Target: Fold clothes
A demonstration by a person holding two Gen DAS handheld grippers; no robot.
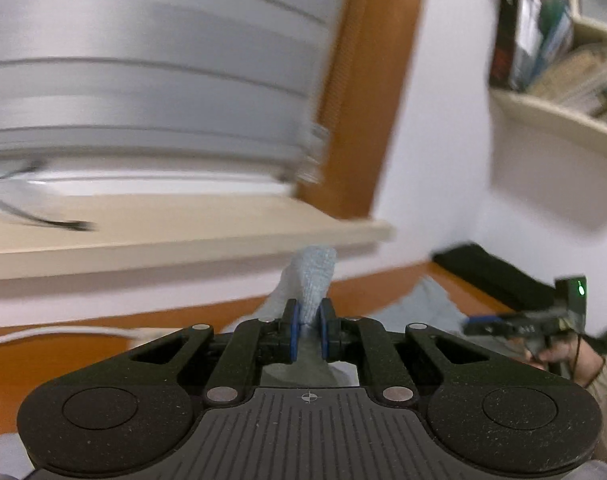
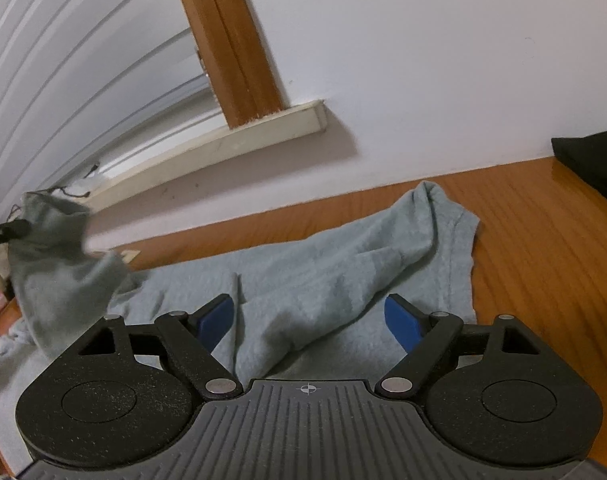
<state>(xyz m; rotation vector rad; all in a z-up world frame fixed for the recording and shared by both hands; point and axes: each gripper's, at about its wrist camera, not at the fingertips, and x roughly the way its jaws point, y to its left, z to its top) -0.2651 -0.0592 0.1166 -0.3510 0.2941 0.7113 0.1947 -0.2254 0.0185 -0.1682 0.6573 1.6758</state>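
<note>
Left gripper (image 1: 309,332) pinched shirt (image 2: 323,280) corner, lifted at nine o'clock. Right gripper (image 2: 309,320) wide, empty, over shirt on table (image 2: 543,260). Advice: right should pin near hem; left carry corner across, taut.

My right gripper (image 2: 309,320) hangs open over the grey-blue shirt (image 2: 323,280) on the wooden table (image 2: 543,264); one corner is lifted at left.
</note>
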